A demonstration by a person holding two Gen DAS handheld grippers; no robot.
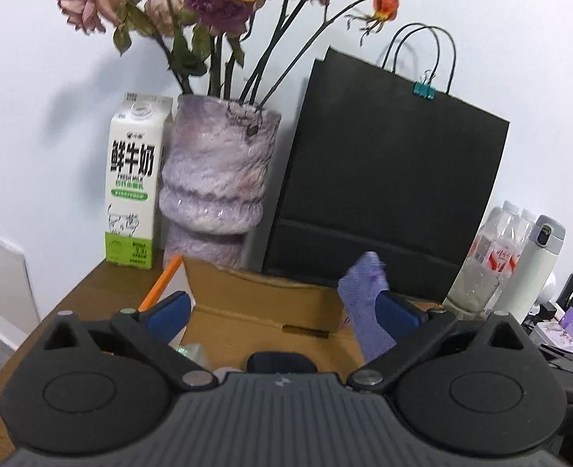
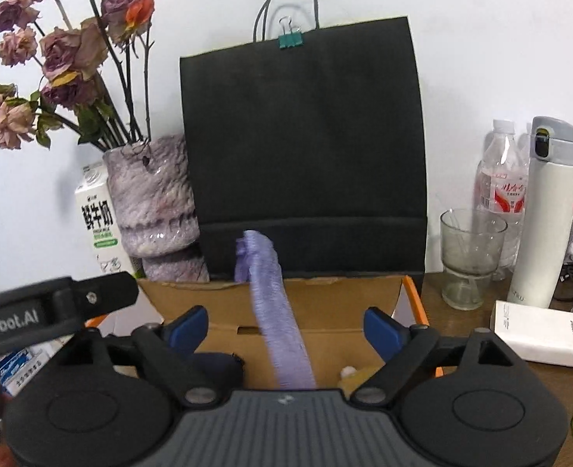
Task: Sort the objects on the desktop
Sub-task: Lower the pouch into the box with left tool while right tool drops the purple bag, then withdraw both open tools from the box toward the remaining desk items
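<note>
An open cardboard box (image 1: 263,307) (image 2: 325,303) sits on the wooden desk in front of a black paper bag. My left gripper (image 1: 282,307) is open above the box; a purple knitted cloth (image 1: 364,307) hangs against its right finger (image 1: 397,311), seemingly loose. In the right wrist view the same purple cloth (image 2: 274,311) stands up between the wide-open fingers of my right gripper (image 2: 286,329), touching neither pad. The left gripper's body (image 2: 53,307) shows at the left there. A dark object (image 1: 280,362) and small items lie inside the box.
A black paper bag (image 2: 305,148), a purple vase with dried roses (image 1: 216,179) and a milk carton (image 1: 132,190) stand behind the box. On the right are a glass (image 2: 469,257), water bottles (image 2: 504,183), a white thermos (image 2: 543,214) and a white power bank (image 2: 543,334).
</note>
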